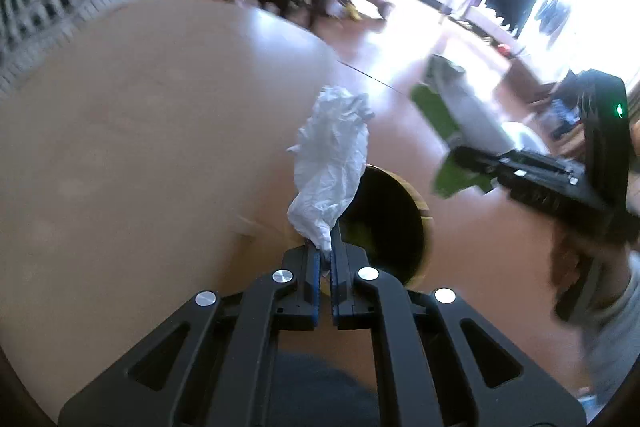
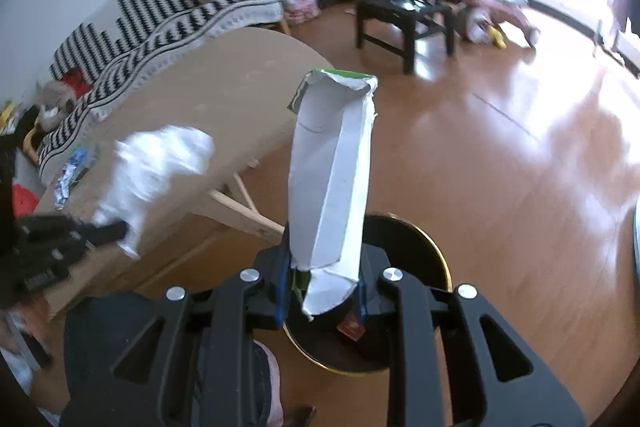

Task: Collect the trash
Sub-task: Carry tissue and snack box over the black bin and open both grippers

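Observation:
My left gripper is shut on a crumpled white plastic bag, which sticks up from the pads above the table edge. Just beyond it stands a round dark trash bin with a wooden rim on the floor. My right gripper is shut on a flattened white carton with a green edge, held upright over the same bin. The right gripper and carton appear at the right of the left wrist view. The left gripper with the blurred white bag shows at the left of the right wrist view.
A beige round-cornered table holds a small blue-and-white wrapper near its far left. A striped sofa lies behind it, a black chair and clutter farther back. Bare wooden floor spreads to the right. A dark trouser leg is below.

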A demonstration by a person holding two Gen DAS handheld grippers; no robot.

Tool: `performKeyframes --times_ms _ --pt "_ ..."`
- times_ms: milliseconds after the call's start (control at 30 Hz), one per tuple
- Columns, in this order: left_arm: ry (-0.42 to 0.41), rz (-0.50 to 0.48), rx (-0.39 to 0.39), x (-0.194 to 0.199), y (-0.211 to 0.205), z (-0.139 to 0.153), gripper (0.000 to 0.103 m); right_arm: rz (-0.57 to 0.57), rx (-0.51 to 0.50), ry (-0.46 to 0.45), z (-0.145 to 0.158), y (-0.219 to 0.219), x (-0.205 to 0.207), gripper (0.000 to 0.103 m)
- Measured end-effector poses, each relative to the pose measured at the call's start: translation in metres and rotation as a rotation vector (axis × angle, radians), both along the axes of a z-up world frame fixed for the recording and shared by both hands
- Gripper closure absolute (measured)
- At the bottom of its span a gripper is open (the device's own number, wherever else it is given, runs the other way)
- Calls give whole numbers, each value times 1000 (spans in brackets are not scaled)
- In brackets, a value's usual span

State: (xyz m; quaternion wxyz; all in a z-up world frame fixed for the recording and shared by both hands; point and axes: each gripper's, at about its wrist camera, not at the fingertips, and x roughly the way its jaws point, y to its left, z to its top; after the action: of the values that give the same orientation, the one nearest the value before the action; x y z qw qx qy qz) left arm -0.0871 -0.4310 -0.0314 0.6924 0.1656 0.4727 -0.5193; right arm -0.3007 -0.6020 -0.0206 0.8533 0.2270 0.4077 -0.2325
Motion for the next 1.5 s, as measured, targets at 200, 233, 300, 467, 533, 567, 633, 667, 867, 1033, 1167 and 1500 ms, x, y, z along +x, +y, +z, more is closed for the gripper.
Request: performKeyframes --times_ms 200,233,300,467,533,567,633,667,867,1033,1167,1500 --pt "126 26 50 -37 -38 -69 101 -27 49 71 -37 -11 -26 78" --pt "130 32 48 -36 -40 -73 101 -30 55 84 -44 -12 -28 78" --pt "107 28 56 -40 -44 -76 101 -37 67 100 -55 -14 -26 78" --pt "143 37 117 -37 -49 -94 101 -55 115 125 -78 -22 -33 78" --pt "160 39 120 -35 -50 -96 101 -62 131 133 -85 -26 -33 78" --pt "163 36 118 -36 -51 -97 101 -65 134 135 -87 -26 -33 78" --pt "163 24 116 -39 -56 -97 101 -67 140 134 -88 -27 -31 78" --pt "165 19 117 -38 -56 -98 101 -68 141 134 -89 -27 -30 78" --pt "185 2 114 -37 -56 -102 101 -79 150 122 -83 -27 -29 78" --pt "187 0 112 -36 -53 -103 101 -80 161 134 -84 -29 -29 78" --pt "187 -2 112 -38 -53 -104 101 -78 167 142 -84 -27 -25 78" --pt "185 27 160 -39 -58 -111 25 -104 166 99 -76 -33 -26 40"
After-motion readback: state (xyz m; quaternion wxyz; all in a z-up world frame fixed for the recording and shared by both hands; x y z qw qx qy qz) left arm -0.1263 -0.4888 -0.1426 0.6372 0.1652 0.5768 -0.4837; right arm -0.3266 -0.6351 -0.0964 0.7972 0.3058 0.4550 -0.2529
